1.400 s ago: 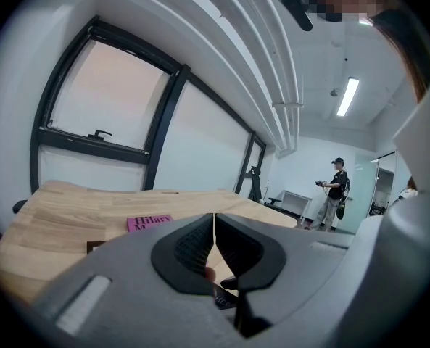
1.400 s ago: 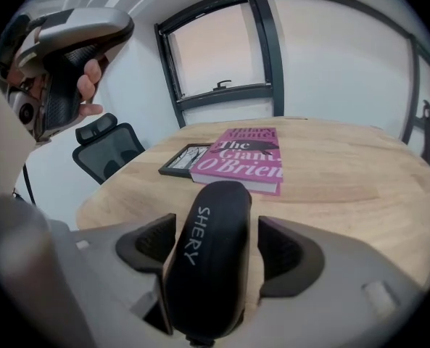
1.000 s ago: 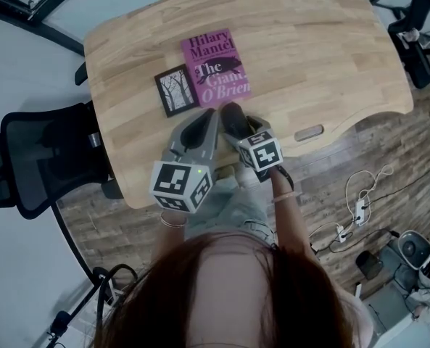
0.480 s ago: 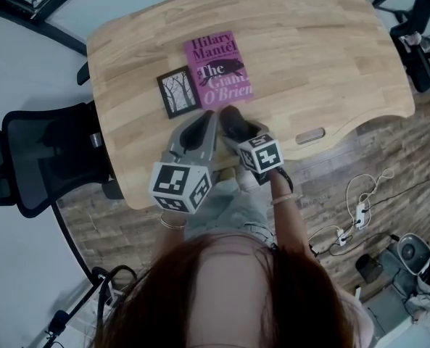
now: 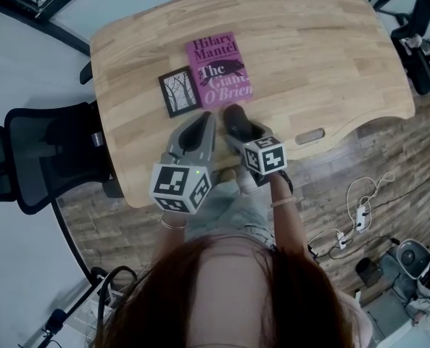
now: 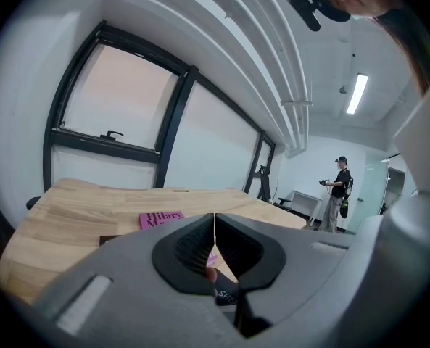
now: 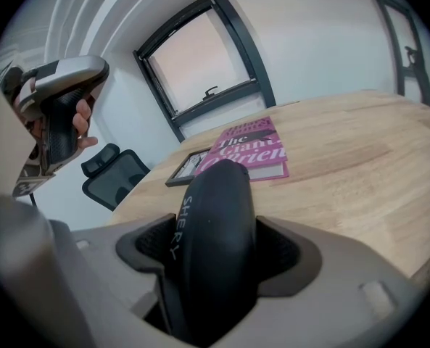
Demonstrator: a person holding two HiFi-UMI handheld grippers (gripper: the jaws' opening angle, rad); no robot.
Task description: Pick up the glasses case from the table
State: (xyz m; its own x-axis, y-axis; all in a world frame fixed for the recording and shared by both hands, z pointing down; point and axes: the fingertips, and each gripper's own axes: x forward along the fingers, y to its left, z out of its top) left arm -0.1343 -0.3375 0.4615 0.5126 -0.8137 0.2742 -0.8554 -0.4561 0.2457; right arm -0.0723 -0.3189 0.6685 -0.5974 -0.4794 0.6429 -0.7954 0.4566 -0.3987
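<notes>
One black glasses case [image 7: 215, 194] in the right tool [image 7: 218, 256]

Readable print: a book cover and a case

The pink book [image 5: 217, 69] lies flat on the left half of the wooden table [image 5: 331, 64]. It carries the author's name "Hilary Mantel" in dark letters across the far end of its cover. Nearer, the title "The Giant O'Brien" stands in larger pale letters. The black glasses case [image 7: 211, 245] bears "SHERY" in small white capitals, running lengthwise along its left flank.
</notes>
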